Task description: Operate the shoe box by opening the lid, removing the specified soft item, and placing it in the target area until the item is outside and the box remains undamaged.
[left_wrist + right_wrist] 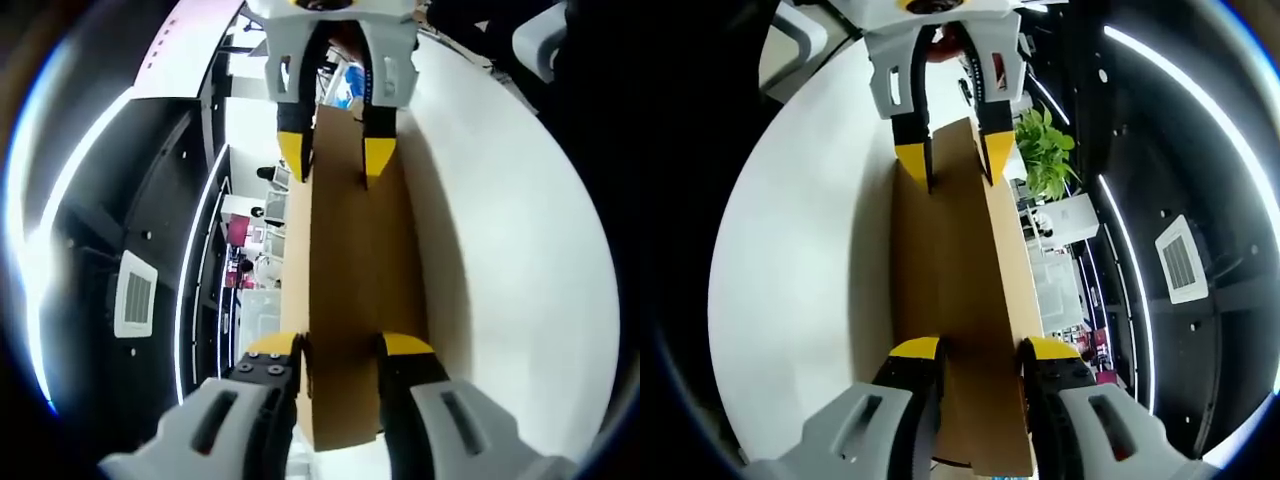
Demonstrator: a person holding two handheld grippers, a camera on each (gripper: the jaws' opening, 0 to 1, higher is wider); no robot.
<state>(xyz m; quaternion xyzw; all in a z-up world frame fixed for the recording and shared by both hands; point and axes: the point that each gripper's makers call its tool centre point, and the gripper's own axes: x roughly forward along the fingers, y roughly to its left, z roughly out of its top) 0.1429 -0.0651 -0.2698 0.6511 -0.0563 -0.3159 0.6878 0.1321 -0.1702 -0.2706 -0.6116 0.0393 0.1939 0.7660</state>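
Both grippers clamp the brown cardboard shoe box (355, 300) end to end over the white table (520, 250): left gripper (340, 350), right gripper (977, 352). Lid apparently unopened; soft item unseen, removal and placement remain.

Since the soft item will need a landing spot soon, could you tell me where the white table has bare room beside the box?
The white table is bare along the cardboard box in the right gripper view. It is crowded at the box ends, where the right gripper and left gripper straddle the cardboard.
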